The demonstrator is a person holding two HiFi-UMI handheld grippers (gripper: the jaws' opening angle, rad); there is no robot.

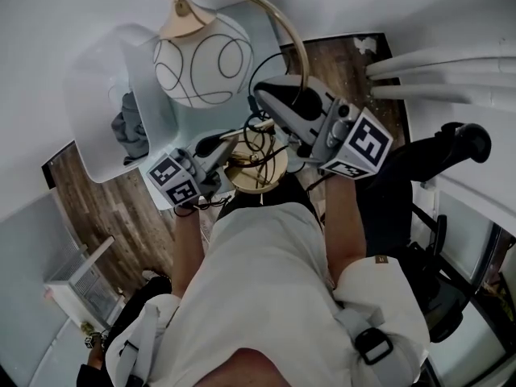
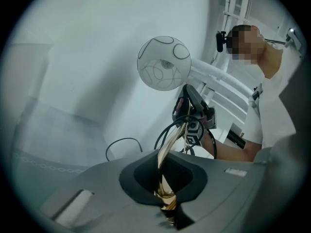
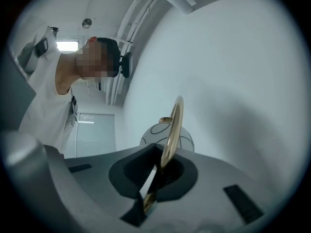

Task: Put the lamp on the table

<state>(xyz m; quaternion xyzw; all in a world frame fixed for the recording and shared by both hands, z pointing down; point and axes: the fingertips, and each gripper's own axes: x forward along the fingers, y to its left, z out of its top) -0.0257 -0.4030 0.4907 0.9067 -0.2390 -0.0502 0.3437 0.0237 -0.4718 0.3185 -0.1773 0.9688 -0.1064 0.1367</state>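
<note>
**Carried in a double grip**

The left gripper [image 1: 228, 145] and right gripper [image 1: 266, 97] were both clenched on the curved brass stem [image 3: 173, 125] of the white glass globe lamp [image 1: 201, 63]. Its globe hung over the far white table [image 1: 93, 147], with its round brass base [image 1: 256, 168] near the person.

Head view: from above, steeply down onto the person [image 1: 266, 297]; lamp [image 1: 201, 63] upper centre. Both gripper views: close along own jaws, roughly level, person in background. Lamp common to all three.
</note>
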